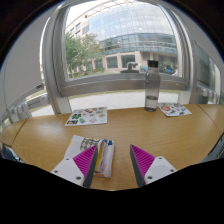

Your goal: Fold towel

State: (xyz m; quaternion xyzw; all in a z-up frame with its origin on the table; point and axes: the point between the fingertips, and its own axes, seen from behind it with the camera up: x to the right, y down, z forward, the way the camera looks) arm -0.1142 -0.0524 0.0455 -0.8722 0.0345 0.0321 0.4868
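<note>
A small folded towel (101, 157), white with pale coloured stripes, lies on the wooden table (130, 128) just ahead of my left finger, partly hidden behind it. My gripper (113, 160) is open above the table, its pink pads (85, 160) wide apart with bare wood between them. Nothing is held. The towel lies to the left of the gap, not between the fingers.
A printed sheet (87, 117) lies on the far left of the table and another (174, 109) at the far right. A grey upright container (152, 88) stands at the back by the window sill. A large window shows buildings outside.
</note>
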